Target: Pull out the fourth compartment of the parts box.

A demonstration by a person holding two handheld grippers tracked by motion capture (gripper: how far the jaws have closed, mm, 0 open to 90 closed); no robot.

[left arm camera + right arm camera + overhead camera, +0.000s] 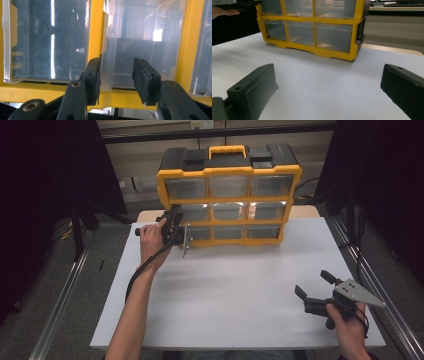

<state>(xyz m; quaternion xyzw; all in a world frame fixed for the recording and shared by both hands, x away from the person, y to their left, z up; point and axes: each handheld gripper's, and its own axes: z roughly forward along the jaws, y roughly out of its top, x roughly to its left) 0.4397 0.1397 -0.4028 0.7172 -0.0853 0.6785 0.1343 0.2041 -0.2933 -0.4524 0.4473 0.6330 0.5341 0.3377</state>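
Drawer: the clear plastic drawer point(130, 65) sits in the left column of the yellow parts organiser point(229, 195), middle row as the high view has it, standing at the back of the table point(235, 285).
Left hand-held gripper: the left hand-held gripper point(117, 77) is up against the cabinet front, its jaws partly closed around the drawer's front lip; one pad lies right at the drawer's edge by the yellow divider, the other stands apart from the plastic, so no firm hold as far as I can judge.
Right hand-held gripper: the right hand-held gripper point(312, 287) rests low at the near right of the table, jaws wide, holding nothing.
Risk, slip: clear plastic looks slick and thin; a shallow pinch could pop off on the pull.
Risk, cabinet: nobody braces the organiser, so a hard tug might drag or tip it forward.
Risk, jam: an off-centre bite near the divider could skew the drawer in its slot.
Surface: a white, matte sheet over a wooden top that peeks out at the far corners.
Room: dim, black curtains point(45, 175) both sides, metal rails along the floor, pale wall behind.
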